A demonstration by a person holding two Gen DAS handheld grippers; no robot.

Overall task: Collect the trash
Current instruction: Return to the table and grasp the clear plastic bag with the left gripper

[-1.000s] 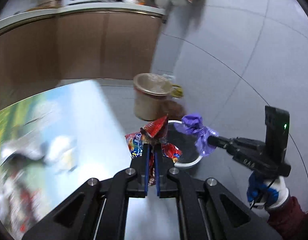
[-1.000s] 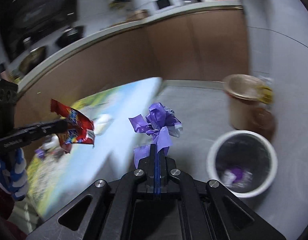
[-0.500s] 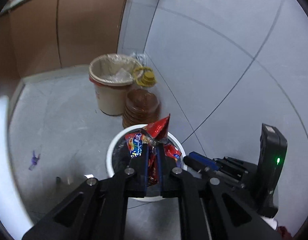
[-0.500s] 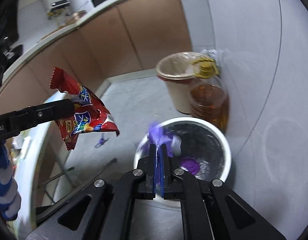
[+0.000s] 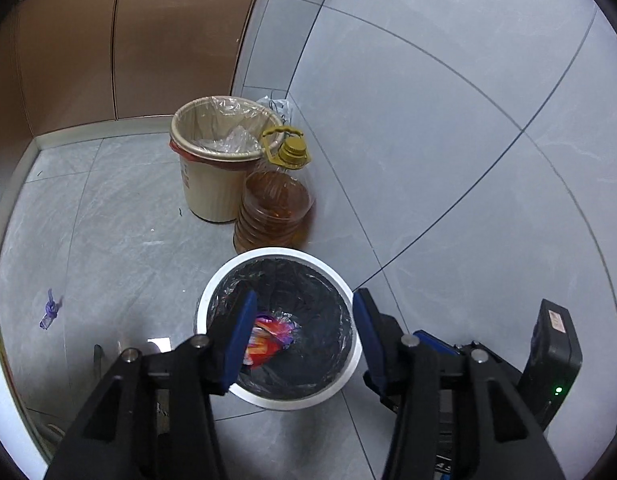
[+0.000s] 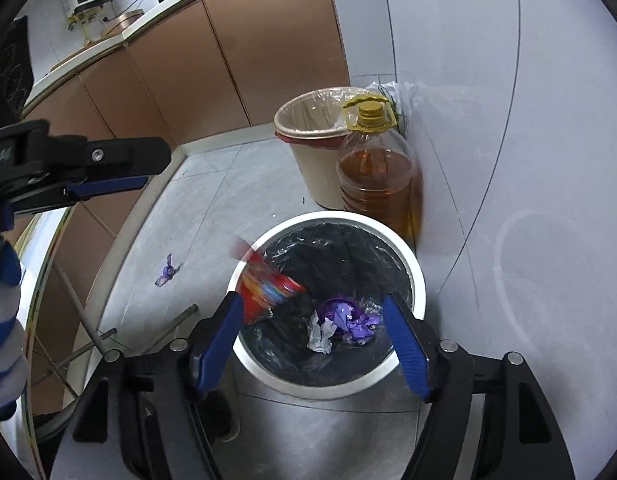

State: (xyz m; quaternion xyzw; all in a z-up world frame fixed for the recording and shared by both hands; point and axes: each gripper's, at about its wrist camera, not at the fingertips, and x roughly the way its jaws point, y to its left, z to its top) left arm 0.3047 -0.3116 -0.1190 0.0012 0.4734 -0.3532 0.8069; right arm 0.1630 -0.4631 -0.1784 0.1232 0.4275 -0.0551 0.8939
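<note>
A white bin (image 5: pixel 212 292) with a black liner stands on the floor; it also shows in the right wrist view (image 6: pixel 408 260). My left gripper (image 5: pixel 304 320) is open above it, and a red snack wrapper (image 5: pixel 266 338) lies inside. In the right wrist view the red wrapper (image 6: pixel 268 290) is blurred, falling at the bin's left rim. My right gripper (image 6: pixel 312 328) is open over the bin, and the purple wrapper (image 6: pixel 348 318) lies inside on the liner with a white scrap. The left gripper (image 6: pixel 108 172) shows at the upper left, open.
A beige lined bin (image 5: pixel 216 152) and a large oil bottle (image 5: pixel 276 208) stand behind the white bin by the wall. A purple scrap (image 5: pixel 49 312) lies on the floor to the left. Brown cabinets (image 6: pixel 188 64) run behind. A table edge (image 6: pixel 40 280) is at the left.
Both grippers opened over the white bin. The purple wrapper dropped in from the right gripper, and the red wrapper left the left gripper and is falling in.
</note>
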